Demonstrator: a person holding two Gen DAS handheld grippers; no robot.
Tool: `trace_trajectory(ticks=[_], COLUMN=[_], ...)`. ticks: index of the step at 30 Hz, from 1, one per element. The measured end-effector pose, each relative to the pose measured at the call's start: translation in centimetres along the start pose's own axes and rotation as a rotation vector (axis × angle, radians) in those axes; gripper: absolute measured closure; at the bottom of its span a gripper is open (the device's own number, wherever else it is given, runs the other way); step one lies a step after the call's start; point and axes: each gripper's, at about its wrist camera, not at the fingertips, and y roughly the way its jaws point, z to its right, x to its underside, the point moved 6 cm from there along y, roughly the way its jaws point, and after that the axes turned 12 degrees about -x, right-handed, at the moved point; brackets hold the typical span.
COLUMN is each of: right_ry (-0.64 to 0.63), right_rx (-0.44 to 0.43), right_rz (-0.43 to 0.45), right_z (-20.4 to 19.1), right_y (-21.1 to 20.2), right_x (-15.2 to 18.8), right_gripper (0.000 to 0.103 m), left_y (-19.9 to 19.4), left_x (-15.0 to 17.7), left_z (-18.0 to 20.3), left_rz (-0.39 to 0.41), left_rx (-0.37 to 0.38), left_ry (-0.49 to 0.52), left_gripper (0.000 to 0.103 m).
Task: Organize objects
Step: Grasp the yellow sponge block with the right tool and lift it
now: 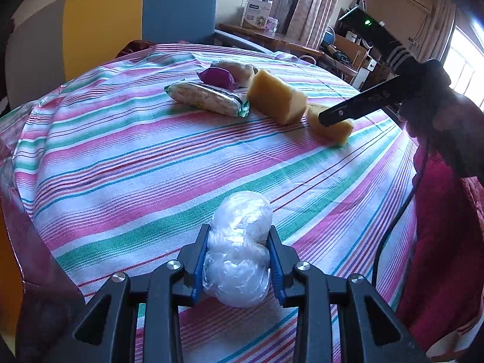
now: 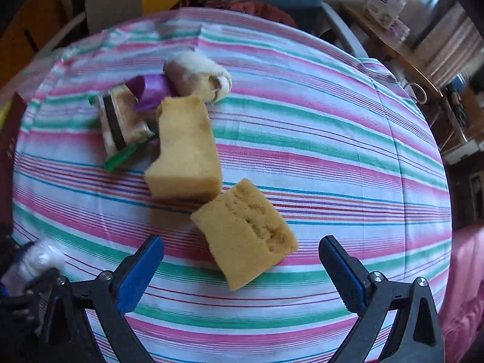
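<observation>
My left gripper [image 1: 239,260] is shut on a white plastic-wrapped bundle [image 1: 239,251], low over the striped cloth; the bundle also shows at the left edge of the right wrist view [image 2: 39,260]. My right gripper [image 2: 242,260] is open, its jaws either side of a small yellow sponge [image 2: 245,233] without touching it. In the left wrist view the right gripper [image 1: 335,115] hovers over that sponge [image 1: 338,130]. A larger yellow sponge [image 2: 184,148] lies just beyond. Behind it are a green-edged snack packet [image 2: 121,127], a purple wrapper [image 2: 151,90] and a cream roll [image 2: 199,75].
The striped cloth [image 1: 151,157] covers a rounded table. A yellow and blue chair back [image 1: 136,15] stands behind it. A wooden desk [image 1: 272,39] with boxes is at the far right. Red fabric [image 1: 444,242] lies by the table's right edge.
</observation>
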Motion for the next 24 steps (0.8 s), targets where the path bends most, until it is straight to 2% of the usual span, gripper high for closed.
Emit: trace_trajectory(ticks=[4,5,6,7,9,14,18,24], right_ry=[-0.007,0.003,0.018,0.042,0.054,0.096,0.137,0.156], right_rx=[0.05,0.044,0.047,0.025,0.038,0.0,-0.139,-0.249], right_rz=[-0.036,-0.041,-0.05,-0.059,-0.033,-0.006,0.03,0.078], right_z=[1.1,1.4,1.5,1.5,1.2,0.0,-2.5,-6.7], right_y=[1.9,2.4,2.7,2.8,2.2,0.1,-1.2,0.7], right_x=[-0.7,-0.7,-0.5,-0.4,-0.1,1.2,1.3,1.4], right_gripper=[0.0,0.005,0.036,0.04,0.043,0.044,0.042,0.042], left_y=[0.0,0.0,0.0,0.0,-0.1,-0.1,-0.4,-2.1], left_x=[0.0,0.0,0.0,0.0,0.0,0.0,0.1,0.2], left_z=[0.0,0.0,0.0,0.0,0.0,0.2,0.0,-0.3], left_rz=[0.001,0.001,0.001,0.002,0.004,0.011,0.002,0.009], left_rx=[0.002,0.002,0.002,0.002,0.002,-0.003,-0.006,-0.026], left_ry=[-0.003,-0.001,0.0,-0.002,-0.003,0.001,-0.01,-0.016], left_gripper=[0.069,0.069,0.069,0.069,0.069,0.069,0.07,0.07])
